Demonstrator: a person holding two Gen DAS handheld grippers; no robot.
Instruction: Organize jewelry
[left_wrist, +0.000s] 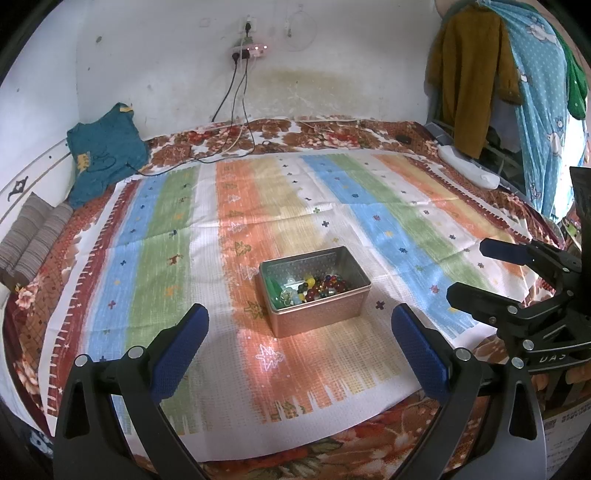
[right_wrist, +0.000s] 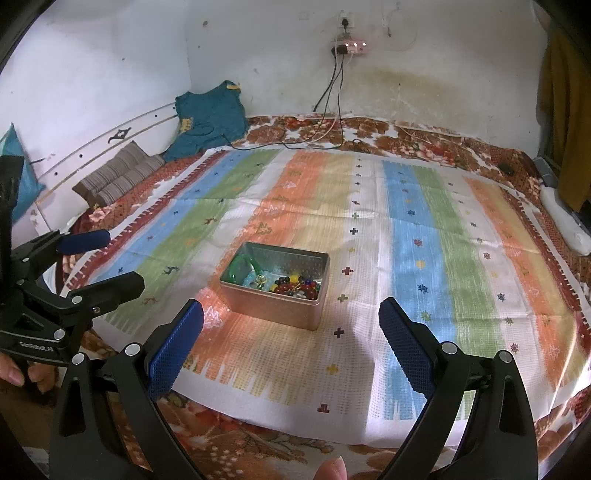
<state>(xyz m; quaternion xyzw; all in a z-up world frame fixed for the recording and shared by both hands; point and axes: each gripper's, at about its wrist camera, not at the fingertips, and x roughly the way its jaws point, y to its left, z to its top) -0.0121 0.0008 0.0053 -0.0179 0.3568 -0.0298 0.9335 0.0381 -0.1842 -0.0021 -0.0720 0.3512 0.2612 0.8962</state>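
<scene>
An open rectangular metal tin (left_wrist: 317, 317) stands on a striped cloth on the bed; it also shows in the right wrist view (right_wrist: 271, 308). Inside lie coloured beads (left_wrist: 325, 286) (right_wrist: 295, 288) and green pieces (right_wrist: 240, 267). My left gripper (left_wrist: 299, 321) is open and empty, held in front of the tin and apart from it. My right gripper (right_wrist: 291, 314) is open and empty, also short of the tin. The right gripper shows at the right edge of the left wrist view (left_wrist: 472, 269); the left gripper shows at the left edge of the right wrist view (right_wrist: 122, 258).
The striped cloth (left_wrist: 258, 206) covers a floral bedspread (left_wrist: 332, 133). A teal garment (left_wrist: 105, 155), striped folded cloth (left_wrist: 33, 236), cables (left_wrist: 236, 110) from a wall socket and a white object (left_wrist: 469, 166) lie at the bed's far edges. Clothes (left_wrist: 476, 74) hang at right.
</scene>
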